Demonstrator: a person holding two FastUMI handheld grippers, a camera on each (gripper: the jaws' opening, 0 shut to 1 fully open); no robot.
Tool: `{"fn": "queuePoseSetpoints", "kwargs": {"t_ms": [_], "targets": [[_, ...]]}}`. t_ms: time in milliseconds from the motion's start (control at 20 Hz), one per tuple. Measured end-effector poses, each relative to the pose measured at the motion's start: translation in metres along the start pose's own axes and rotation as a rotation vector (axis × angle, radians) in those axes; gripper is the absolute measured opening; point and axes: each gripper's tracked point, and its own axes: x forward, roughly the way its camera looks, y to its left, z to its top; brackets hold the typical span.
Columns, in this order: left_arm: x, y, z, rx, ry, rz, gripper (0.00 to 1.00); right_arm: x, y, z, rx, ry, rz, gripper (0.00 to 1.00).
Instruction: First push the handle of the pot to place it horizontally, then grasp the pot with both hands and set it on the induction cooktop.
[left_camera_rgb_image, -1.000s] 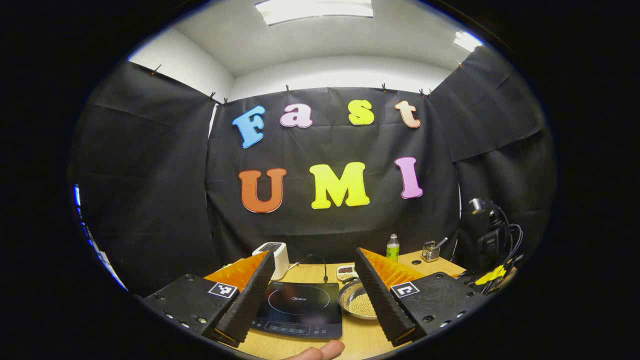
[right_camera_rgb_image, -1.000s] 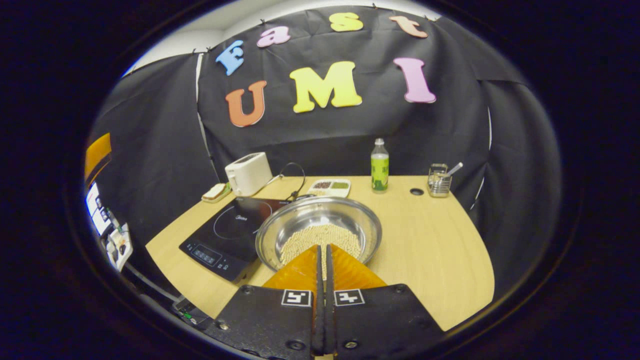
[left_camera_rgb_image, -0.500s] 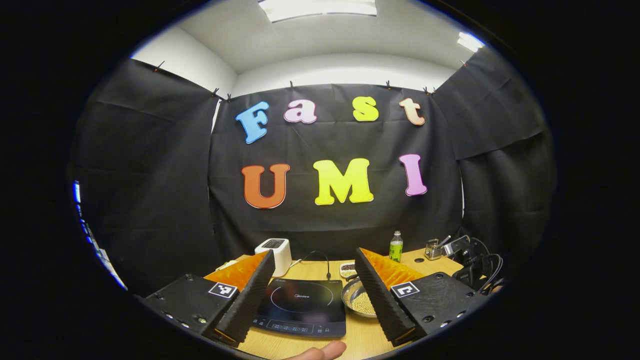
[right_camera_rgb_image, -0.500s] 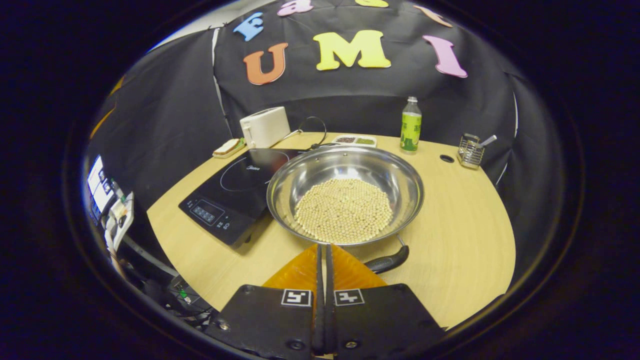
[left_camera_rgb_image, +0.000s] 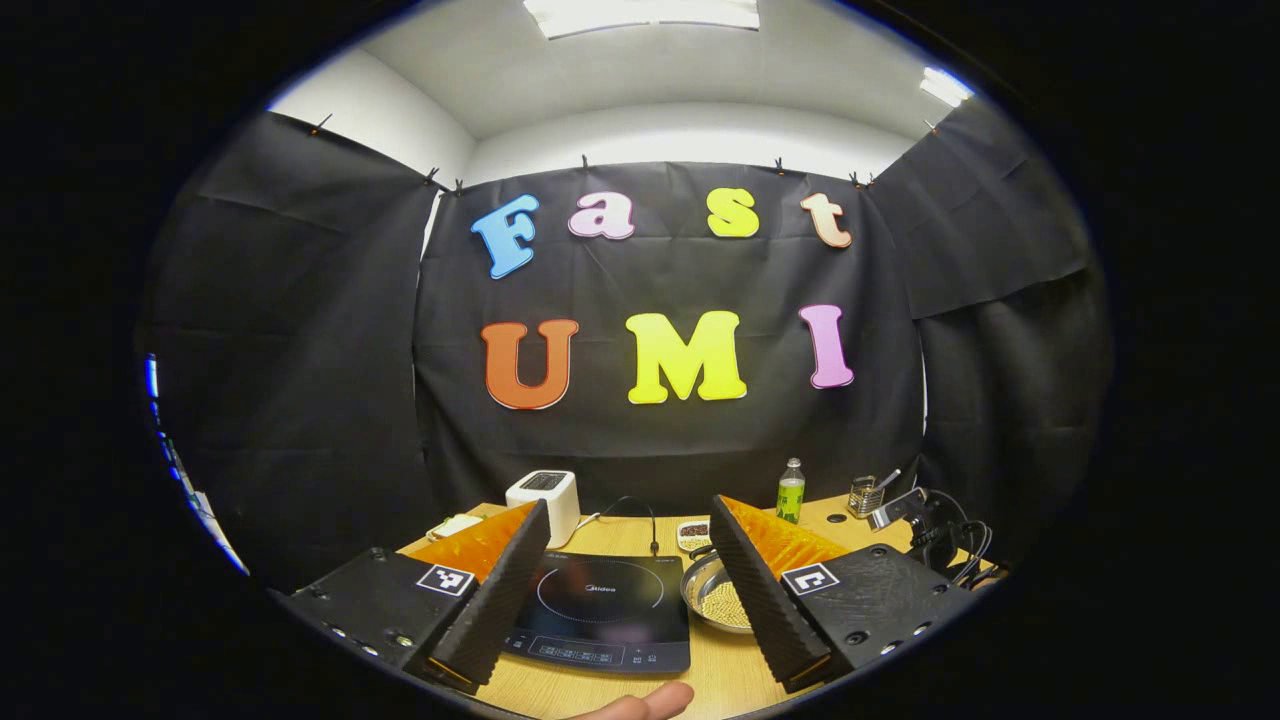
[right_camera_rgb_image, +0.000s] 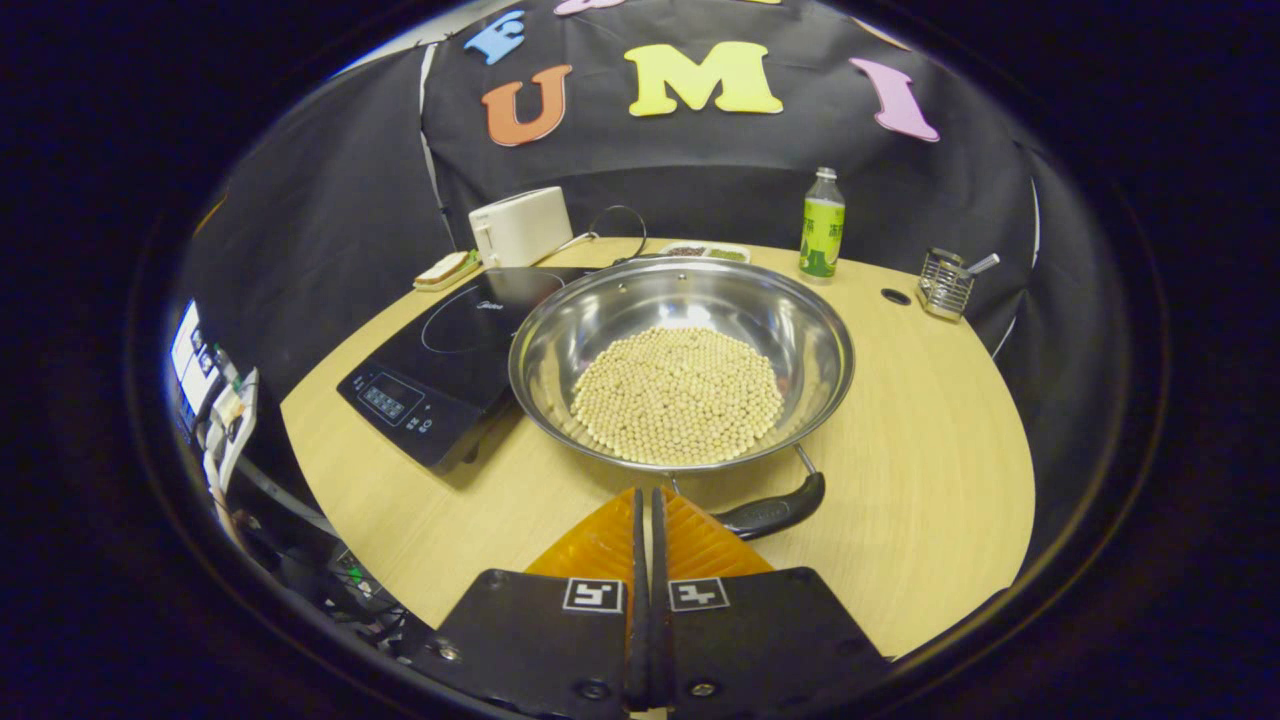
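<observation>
Since a second ago the right gripper (right_camera_rgb_image: 646, 500) has pulled back and risen, its jaws pressed together just short of the pot's handle (right_camera_rgb_image: 775, 510). Beyond, the pot (right_camera_rgb_image: 680, 370) of beans sits mid-table (right_camera_rgb_image: 920, 480), touching the induction cooktop (right_camera_rgb_image: 440, 350) beside it. Left gripper (left_camera_rgb_image: 630, 520) hovers, jaws spread.

Your left gripper (left_camera_rgb_image: 630, 590) hovers with fingers spread wide at the bottom of the frame, the induction cooktop (left_camera_rgb_image: 602, 610) between them, the pot (left_camera_rgb_image: 715, 600) just right of centre.
</observation>
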Motion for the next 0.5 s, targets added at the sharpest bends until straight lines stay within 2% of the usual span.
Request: {"fn": "queuePoseSetpoints", "kwargs": {"t_ms": [150, 250, 300, 400, 500], "targets": [[-0.003, 0.001, -0.001, -0.013, 0.003, -0.006, 0.96, -0.001, -0.005, 0.0, -0.007, 0.0, -0.012, 0.01], [-0.004, 0.003, -0.001, -0.016, -0.001, -0.003, 0.95, -0.002, -0.011, 0.0, -0.011, -0.004, -0.021, 0.04], [-0.005, 0.004, 0.001, -0.016, -0.002, -0.002, 0.95, -0.002, -0.015, -0.001, -0.013, -0.005, -0.028, 0.01], [-0.006, 0.003, 0.002, -0.015, -0.004, -0.011, 0.95, -0.001, -0.022, 0.0, -0.014, -0.006, -0.043, 0.04], [-0.008, 0.002, 0.002, -0.02, -0.003, -0.018, 0.95, -0.002, -0.029, 0.0, -0.014, -0.009, -0.055, 0.0]]}}
